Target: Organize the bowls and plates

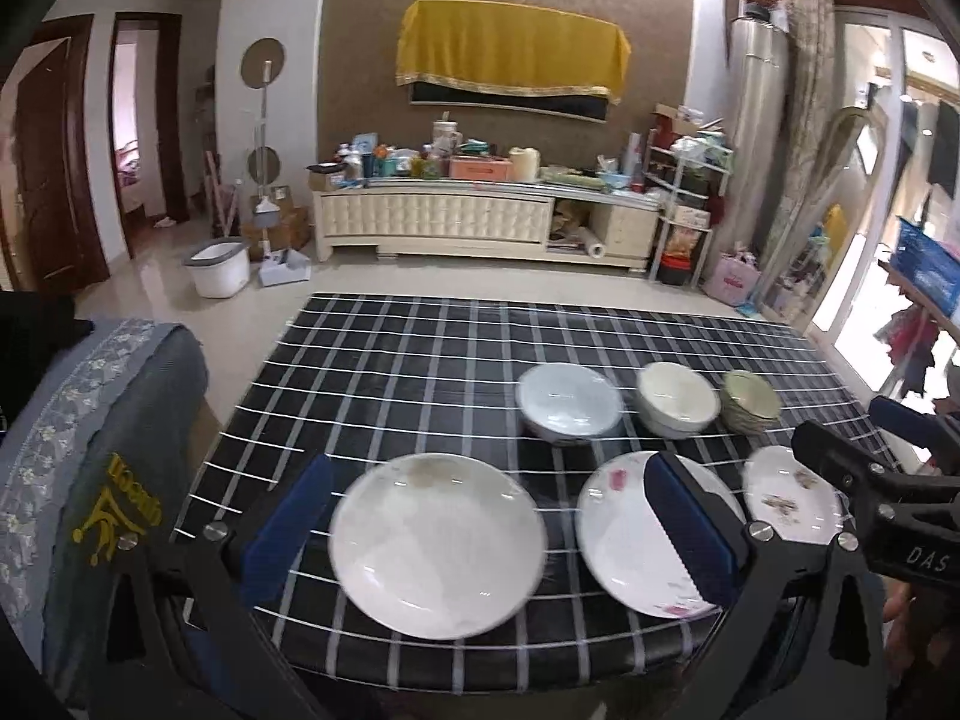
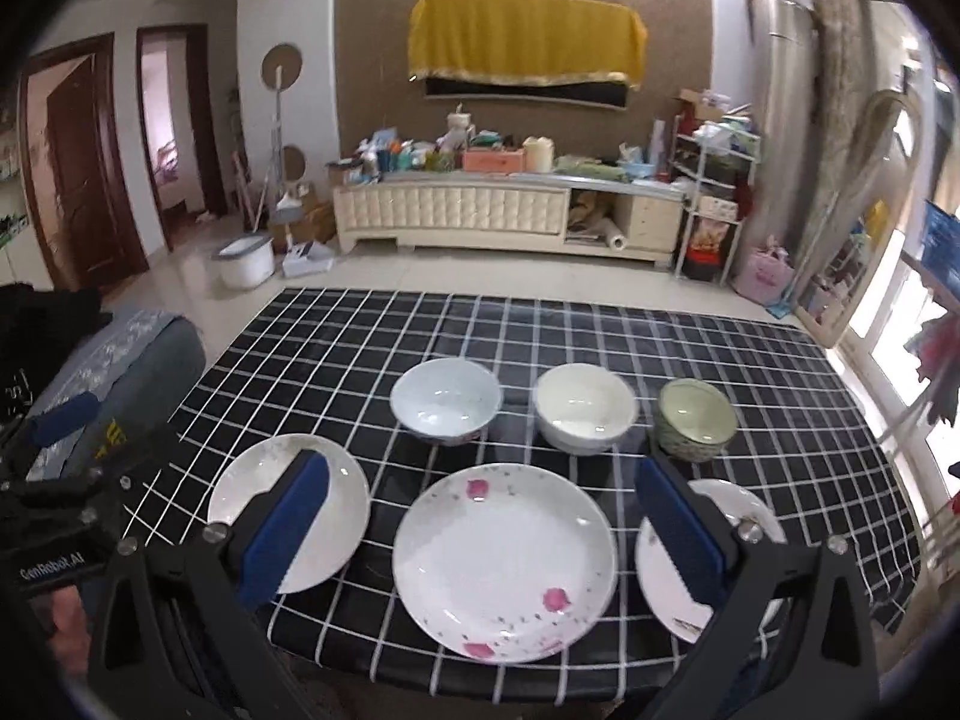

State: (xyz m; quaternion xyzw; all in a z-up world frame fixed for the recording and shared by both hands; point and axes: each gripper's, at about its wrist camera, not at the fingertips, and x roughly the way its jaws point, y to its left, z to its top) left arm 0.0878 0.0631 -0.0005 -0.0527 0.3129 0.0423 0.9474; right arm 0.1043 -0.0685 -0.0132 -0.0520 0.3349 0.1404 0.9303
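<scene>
Three plates lie in a row along the near edge of the checked table (image 1: 390, 360) (image 2: 360, 348). A plain white plate (image 1: 437, 546) (image 2: 252, 480) is on the left. The pink-flowered plate (image 1: 612, 516) (image 2: 504, 558) sits in the middle and a small patterned plate (image 1: 792, 495) (image 2: 720, 495) on the right. Behind them stand a pale blue bowl (image 1: 569, 401) (image 2: 447, 399), a cream bowl (image 1: 677, 399) (image 2: 585, 405) and a green bowl (image 1: 750, 402) (image 2: 696, 417). My left gripper (image 1: 492, 528) (image 2: 102, 432) hangs open above the white plate. My right gripper (image 2: 483, 528) (image 1: 864, 438) is open above the flowered plate. Neither holds anything.
A chair with a grey embroidered cover (image 1: 108, 450) (image 2: 132, 348) stands at the table's left side. Beyond the table are tiled floor, a white bin (image 1: 219, 267) and a cluttered low cabinet (image 1: 480, 219). The far half of the cloth carries nothing.
</scene>
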